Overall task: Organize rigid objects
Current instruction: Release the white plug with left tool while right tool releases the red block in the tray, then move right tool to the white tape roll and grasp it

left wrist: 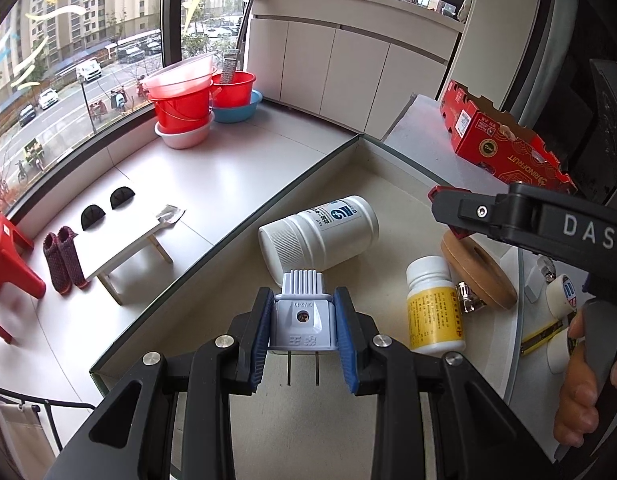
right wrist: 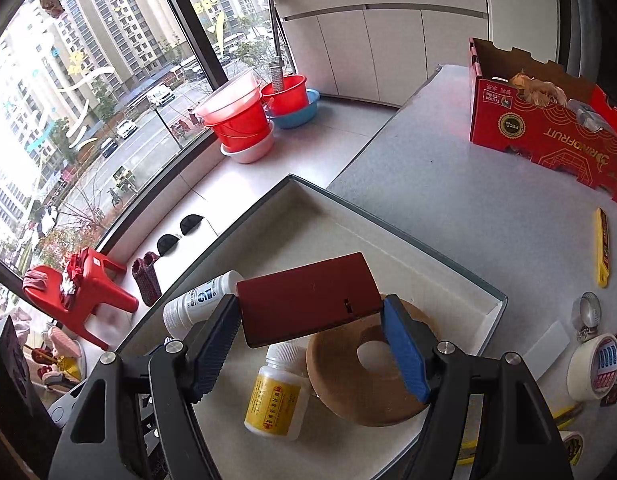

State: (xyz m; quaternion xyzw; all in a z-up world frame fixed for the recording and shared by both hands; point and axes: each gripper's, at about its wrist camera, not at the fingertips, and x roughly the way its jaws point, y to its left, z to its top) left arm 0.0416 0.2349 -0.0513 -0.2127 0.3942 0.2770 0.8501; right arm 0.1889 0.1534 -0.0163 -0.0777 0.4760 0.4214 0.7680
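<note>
Left gripper (left wrist: pixel 304 332) clenching a pale blue plug (left wrist: pixel 302 314) by its sides, prongs pointing down, hanging over the shallow white tray (right wrist: pixel 408 240). Right gripper (right wrist: pixel 312 344) gripping a dark red box (right wrist: pixel 308 300) above the same tray. Lying in the tray: a large white bottle (left wrist: pixel 320 236) on its side at twelve o'clock from the plug, a yellow-labelled bottle (left wrist: pixel 434 308) at three o'clock, a wooden ring (right wrist: pixel 364 376) just beside it. Red carton (right wrist: pixel 548 128) holding crumpled wrappers, sitting well apart at one o'clock

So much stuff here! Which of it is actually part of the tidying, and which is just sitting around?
Part of the job:
- white plug, in left gripper
- dark red box, in right gripper
- shallow tray
- big white bottle
- yellow-label bottle
- wooden ring

Lying about:
- red buckets
- red stool
- red carton
</note>
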